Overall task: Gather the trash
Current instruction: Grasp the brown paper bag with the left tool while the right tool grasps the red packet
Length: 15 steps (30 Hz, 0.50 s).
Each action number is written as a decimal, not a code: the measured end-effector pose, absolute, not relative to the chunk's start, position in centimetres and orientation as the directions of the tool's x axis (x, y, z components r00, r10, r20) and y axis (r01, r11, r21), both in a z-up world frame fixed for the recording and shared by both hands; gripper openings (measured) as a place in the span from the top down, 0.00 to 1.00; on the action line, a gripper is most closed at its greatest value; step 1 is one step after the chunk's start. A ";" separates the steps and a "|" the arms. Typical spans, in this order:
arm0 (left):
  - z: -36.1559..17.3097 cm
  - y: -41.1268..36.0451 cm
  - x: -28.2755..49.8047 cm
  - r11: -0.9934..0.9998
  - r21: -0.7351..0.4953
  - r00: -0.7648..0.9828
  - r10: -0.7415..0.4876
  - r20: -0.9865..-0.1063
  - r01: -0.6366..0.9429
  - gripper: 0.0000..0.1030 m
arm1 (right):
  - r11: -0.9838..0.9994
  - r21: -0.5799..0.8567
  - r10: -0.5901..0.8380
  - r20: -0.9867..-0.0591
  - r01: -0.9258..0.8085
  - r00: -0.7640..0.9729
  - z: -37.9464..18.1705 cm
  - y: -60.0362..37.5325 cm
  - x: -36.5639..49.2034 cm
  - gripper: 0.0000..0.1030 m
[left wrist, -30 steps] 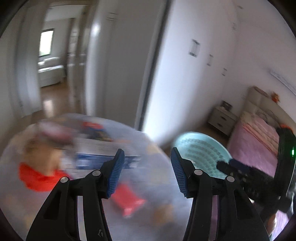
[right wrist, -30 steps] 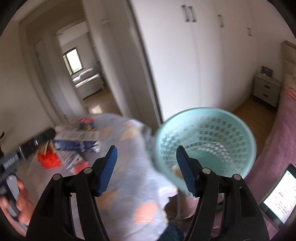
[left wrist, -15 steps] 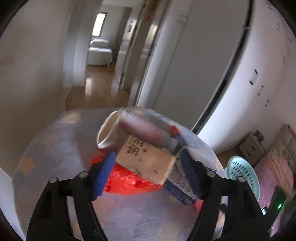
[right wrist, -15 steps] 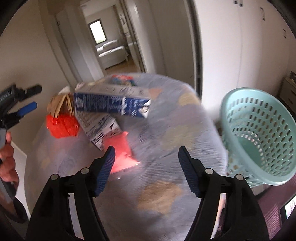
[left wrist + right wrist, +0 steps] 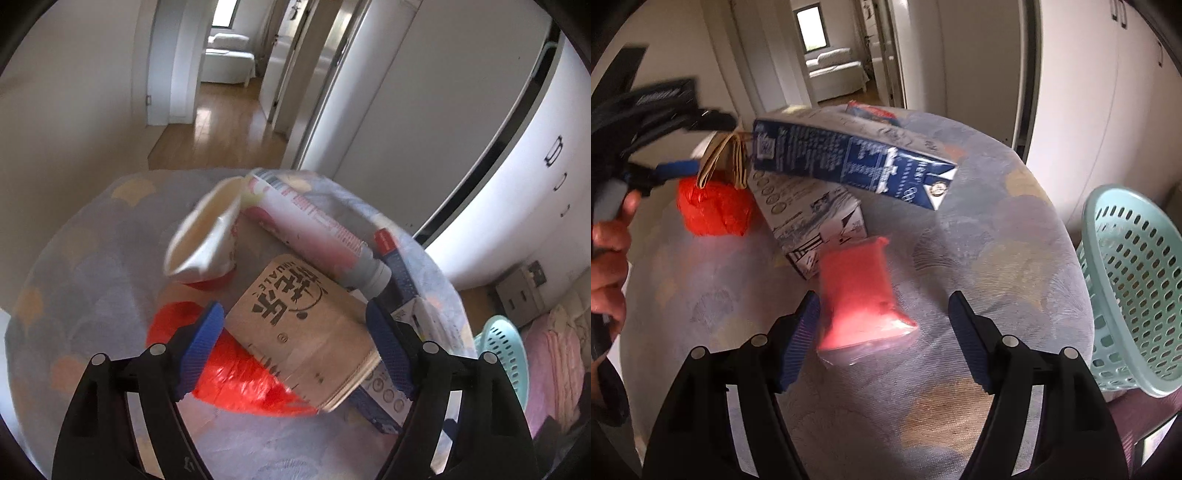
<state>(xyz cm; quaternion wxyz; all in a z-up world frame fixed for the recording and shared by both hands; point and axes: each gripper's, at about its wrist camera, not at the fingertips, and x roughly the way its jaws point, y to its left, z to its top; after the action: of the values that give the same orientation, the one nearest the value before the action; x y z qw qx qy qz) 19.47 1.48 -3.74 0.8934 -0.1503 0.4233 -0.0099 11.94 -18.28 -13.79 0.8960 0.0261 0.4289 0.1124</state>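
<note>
Trash lies on a round table with a pale patterned cloth (image 5: 997,229). My left gripper (image 5: 295,350) is open, its jaws on either side of a folded brown paper bag (image 5: 306,325) that rests on a crumpled red plastic bag (image 5: 240,376). A squashed white cup (image 5: 207,236) and a pink-white tube (image 5: 314,232) lie beyond. My right gripper (image 5: 882,339) is open just above a pink packet (image 5: 860,291). A dark blue carton (image 5: 849,158) lies across a white carton (image 5: 812,218). The left gripper also shows in the right wrist view (image 5: 676,170).
A light teal plastic basket (image 5: 1126,288) stands off the table's right edge; it also shows in the left wrist view (image 5: 506,350). White wardrobe doors (image 5: 1071,92) stand behind. A hallway (image 5: 221,122) opens at the back. A pink bed (image 5: 554,350) is at the right.
Both grippers swung down and closer to the table. The left now straddles the brown paper bag; the right has come over the pink packet, and the basket has shifted to its right edge.
</note>
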 end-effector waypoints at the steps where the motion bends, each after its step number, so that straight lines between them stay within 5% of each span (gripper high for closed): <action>1: -3.8 1.2 19.5 0.958 -0.265 0.640 -0.135 -0.756 -0.111 0.25 | 0.973 0.134 0.223 -0.764 -0.188 0.605 -13.8 -18.0 11.9 0.34; 6: -4.0 0.0 19.1 0.980 -0.171 0.643 -0.070 -0.762 -0.097 0.26 | 0.970 0.119 0.224 -0.767 -0.210 0.601 -14.0 -17.3 11.7 0.35; 8: -4.1 -0.2 18.7 0.987 -0.138 0.643 -0.050 -0.764 -0.087 0.31 | 0.969 0.110 0.225 -0.766 -0.223 0.602 -14.1 -16.9 11.4 0.52; 15: -3.8 0.2 16.8 0.993 -0.121 0.664 -0.085 -0.743 -0.008 0.65 | 0.968 0.079 0.217 -0.741 -0.239 0.635 -13.6 -16.0 10.4 0.55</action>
<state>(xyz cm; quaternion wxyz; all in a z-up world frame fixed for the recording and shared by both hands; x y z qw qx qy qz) 16.84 0.23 -3.81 0.9105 -0.0568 0.4091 -0.0209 10.38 -16.03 -13.61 0.9041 -0.0134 0.4081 0.1261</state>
